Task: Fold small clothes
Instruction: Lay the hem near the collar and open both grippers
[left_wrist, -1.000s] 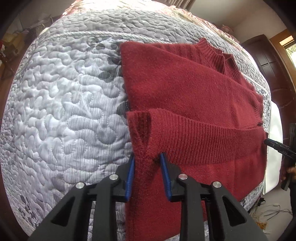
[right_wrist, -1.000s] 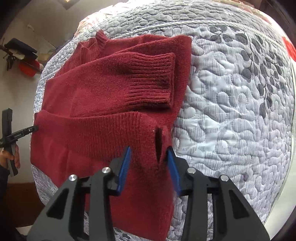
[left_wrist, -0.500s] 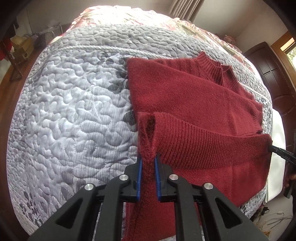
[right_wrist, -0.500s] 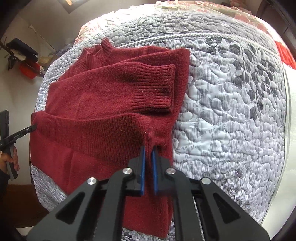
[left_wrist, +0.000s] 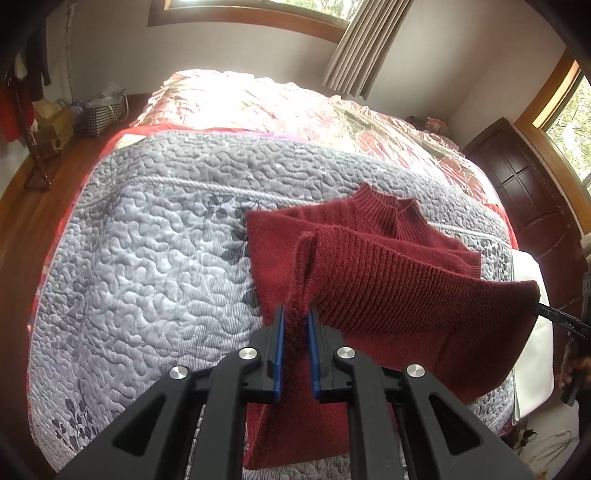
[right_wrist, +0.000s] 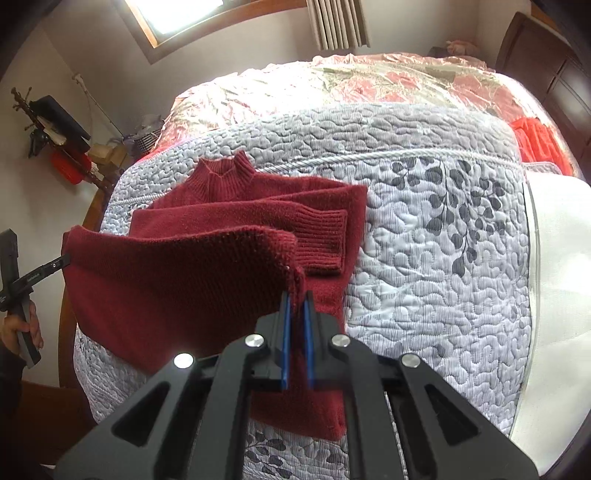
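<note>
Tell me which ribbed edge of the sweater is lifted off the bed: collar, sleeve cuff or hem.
The hem: both grippers pinch its corners and hold it stretched in the air. The sleeve cuff and the collar lie flat.

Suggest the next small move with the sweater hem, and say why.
Probably carry the hem forward toward the collar and lay it down. Both the left gripper and the right gripper are shut on the hem corners of the red sweater, the lower half is lifted off the quilt, and the sleeves are folded in.
</note>
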